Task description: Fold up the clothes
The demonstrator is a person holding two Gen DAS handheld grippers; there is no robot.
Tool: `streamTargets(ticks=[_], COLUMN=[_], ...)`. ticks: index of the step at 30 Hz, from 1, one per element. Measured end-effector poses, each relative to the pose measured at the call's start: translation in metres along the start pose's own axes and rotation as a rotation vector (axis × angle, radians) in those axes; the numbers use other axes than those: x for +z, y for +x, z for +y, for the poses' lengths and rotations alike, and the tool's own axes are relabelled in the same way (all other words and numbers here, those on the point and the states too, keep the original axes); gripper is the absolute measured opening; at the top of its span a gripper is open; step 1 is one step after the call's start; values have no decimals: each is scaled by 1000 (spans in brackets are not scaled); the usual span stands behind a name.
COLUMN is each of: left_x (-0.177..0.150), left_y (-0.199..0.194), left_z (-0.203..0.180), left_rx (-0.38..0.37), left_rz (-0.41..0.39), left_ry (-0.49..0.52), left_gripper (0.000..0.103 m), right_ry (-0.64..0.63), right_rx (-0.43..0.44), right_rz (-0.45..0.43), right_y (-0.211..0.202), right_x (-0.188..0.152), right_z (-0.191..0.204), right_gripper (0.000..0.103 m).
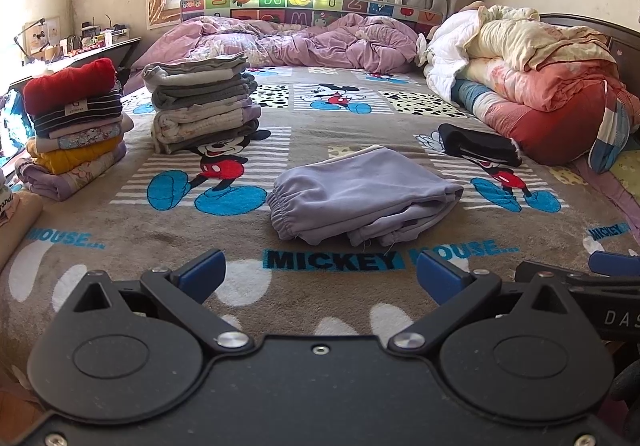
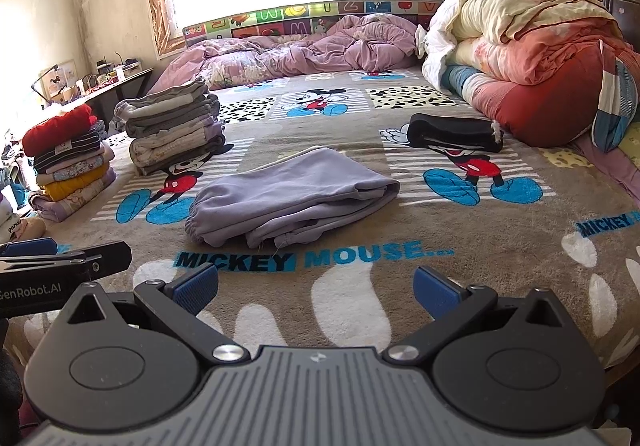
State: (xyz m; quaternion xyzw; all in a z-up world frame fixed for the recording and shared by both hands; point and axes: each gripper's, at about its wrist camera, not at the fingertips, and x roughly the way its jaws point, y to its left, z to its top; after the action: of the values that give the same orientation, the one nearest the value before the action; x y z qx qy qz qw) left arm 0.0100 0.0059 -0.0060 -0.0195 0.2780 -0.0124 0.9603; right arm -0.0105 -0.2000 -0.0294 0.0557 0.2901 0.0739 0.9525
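Observation:
Folded lavender trousers point(image 1: 360, 194) lie on the Mickey Mouse blanket point(image 1: 120, 246), with the elastic waistband toward the front left; they also show in the right wrist view point(image 2: 292, 194). My left gripper point(image 1: 318, 272) is open and empty, a little in front of the trousers above the blanket. My right gripper point(image 2: 316, 288) is open and empty, also in front of the trousers. Each gripper's side shows at the edge of the other's view. A black folded garment point(image 1: 478, 144) lies at the right, and it also shows in the right wrist view point(image 2: 454, 132).
Two stacks of folded clothes stand at the left: a grey one point(image 1: 202, 102) and a red-topped one point(image 1: 74, 126). A crumpled purple duvet point(image 1: 280, 42) lies at the back. Piled quilts point(image 1: 528, 70) fill the right side. A desk point(image 1: 76, 54) stands beyond the left edge.

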Motion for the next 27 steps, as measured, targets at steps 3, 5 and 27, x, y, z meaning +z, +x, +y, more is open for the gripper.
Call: streamTargets(ticks=[3, 5, 27], left_x=[1, 1, 1], left_y=[0, 0, 5], left_z=[0, 0, -2], left_rx=[-1, 1, -10], left_rz=[0, -1, 19], left_ry=[-2, -1, -3], left_gripper=[103, 103, 103], right_ry=[-1, -2, 15], right_rx=[2, 4, 32], right_rz=[0, 1, 11], right_y=[0, 0, 11], right_x=[0, -1, 2], right_z=[-1, 0, -4], right_gripper=[103, 103, 103])
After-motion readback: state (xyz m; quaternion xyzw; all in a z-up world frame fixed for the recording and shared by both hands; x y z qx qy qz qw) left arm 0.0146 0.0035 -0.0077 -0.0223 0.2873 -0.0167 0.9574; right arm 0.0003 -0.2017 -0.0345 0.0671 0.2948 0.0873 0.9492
